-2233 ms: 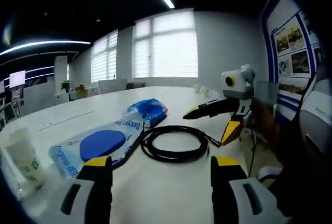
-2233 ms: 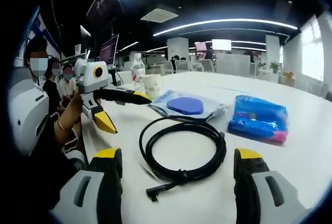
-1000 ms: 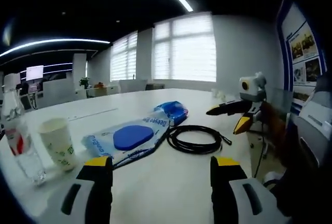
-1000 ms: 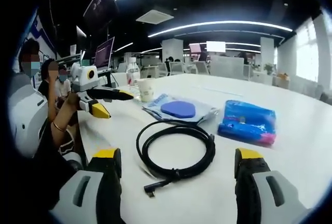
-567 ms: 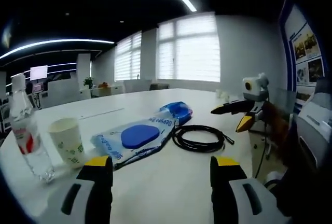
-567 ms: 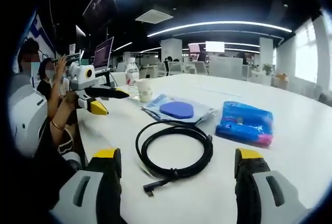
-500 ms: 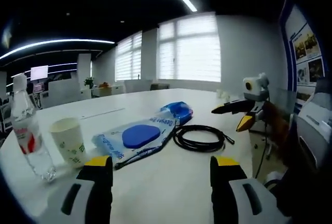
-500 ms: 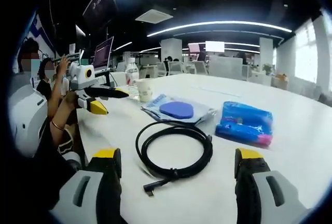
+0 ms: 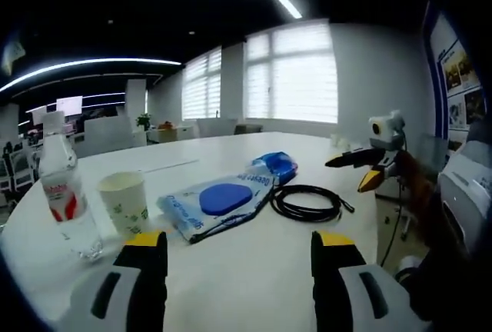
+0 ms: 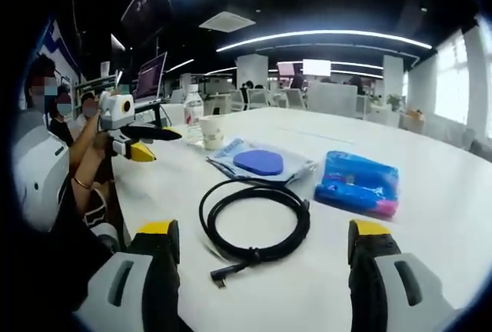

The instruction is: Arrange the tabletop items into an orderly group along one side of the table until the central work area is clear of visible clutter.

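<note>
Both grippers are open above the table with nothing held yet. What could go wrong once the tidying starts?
The paper cup and water bottle stand close together, so nudging one could topple the other. The coiled black cable may uncoil when lifted and drag against the flat blue-and-white packet beside it.

bare table (image 9: 246, 263) before jaws; coiled cable (image 10: 254, 220), bottle (image 9: 65, 205) beyond

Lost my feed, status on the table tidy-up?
Both grippers, left and right, open, empty, above the table. Cable, packets, cup, bottle untouched mid-table. Nothing blocking.
</note>
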### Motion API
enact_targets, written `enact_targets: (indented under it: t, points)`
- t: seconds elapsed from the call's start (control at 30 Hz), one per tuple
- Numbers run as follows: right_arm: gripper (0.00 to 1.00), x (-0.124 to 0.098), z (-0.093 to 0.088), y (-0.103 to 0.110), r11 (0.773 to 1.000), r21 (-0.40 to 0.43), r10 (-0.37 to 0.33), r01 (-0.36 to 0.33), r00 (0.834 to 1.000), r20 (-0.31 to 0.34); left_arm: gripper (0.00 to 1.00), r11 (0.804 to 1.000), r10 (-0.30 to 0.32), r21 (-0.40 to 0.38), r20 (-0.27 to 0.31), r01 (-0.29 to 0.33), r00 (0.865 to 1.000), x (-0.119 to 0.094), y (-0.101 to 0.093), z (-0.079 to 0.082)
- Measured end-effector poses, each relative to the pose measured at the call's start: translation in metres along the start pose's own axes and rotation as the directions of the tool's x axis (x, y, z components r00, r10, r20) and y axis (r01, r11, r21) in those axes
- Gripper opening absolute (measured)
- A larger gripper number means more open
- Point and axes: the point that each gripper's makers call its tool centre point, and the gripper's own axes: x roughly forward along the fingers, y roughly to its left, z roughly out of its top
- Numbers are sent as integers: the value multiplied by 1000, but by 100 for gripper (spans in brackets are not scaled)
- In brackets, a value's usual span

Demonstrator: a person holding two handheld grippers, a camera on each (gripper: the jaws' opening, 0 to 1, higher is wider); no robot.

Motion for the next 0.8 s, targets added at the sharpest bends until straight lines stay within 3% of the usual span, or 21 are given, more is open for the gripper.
enact_targets:
  t: [0.8]
  points:
    - [88, -7, -3, -3, 1000, -13, -25, 25, 1000, -19, 75, 998, 62, -20, -3, -62, 998, -21, 10, -4]
